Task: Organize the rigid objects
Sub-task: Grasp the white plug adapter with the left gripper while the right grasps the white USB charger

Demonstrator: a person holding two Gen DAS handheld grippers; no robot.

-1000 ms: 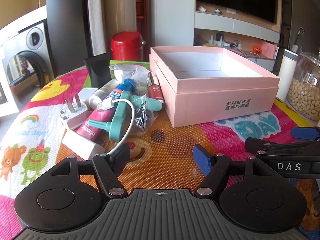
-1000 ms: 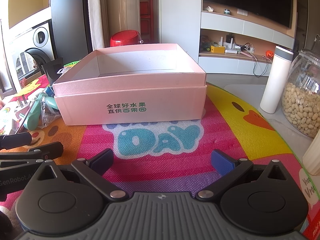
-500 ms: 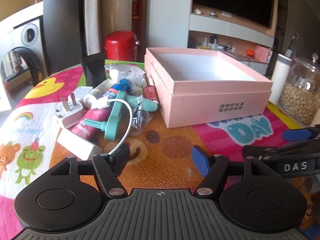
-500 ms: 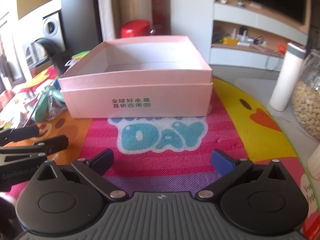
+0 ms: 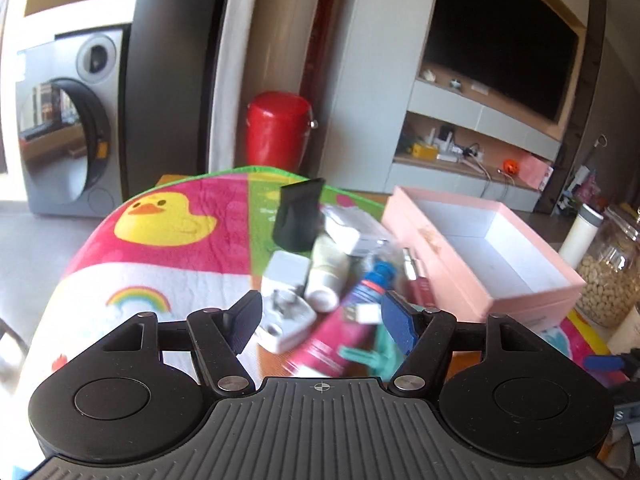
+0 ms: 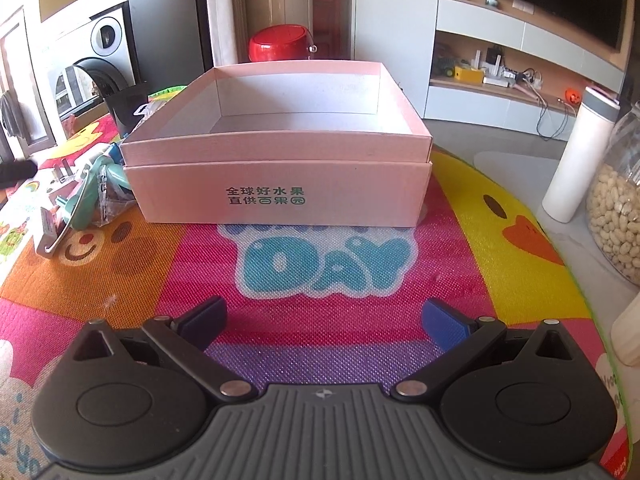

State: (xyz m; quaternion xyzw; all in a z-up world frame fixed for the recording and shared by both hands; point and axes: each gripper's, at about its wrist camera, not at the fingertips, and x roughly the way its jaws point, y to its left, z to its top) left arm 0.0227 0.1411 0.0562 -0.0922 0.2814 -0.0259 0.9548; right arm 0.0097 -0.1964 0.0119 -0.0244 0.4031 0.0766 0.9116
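Note:
An empty pink box (image 6: 280, 176) stands on the colourful mat; it also shows in the left wrist view (image 5: 480, 264). Left of it lies a pile: a white plug adapter (image 5: 286, 312), a white bottle (image 5: 326, 276), a pink tube with a blue cap (image 5: 344, 328), teal plastic pieces (image 5: 376, 356) and a black holder (image 5: 298, 216). My left gripper (image 5: 322, 320) is open, just above the pile, its fingers either side of the adapter and tube. My right gripper (image 6: 324, 318) is open and empty in front of the box.
A glass jar of nuts (image 6: 618, 216) and a white bottle (image 6: 576, 152) stand right of the box. A red bin (image 5: 278, 132) and a washing machine (image 5: 64, 140) are beyond the table. The mat's rounded edge (image 5: 100, 232) curves at the left.
My left gripper has swung left and forward over the pile and opened wider. My right gripper has moved little and stays open.

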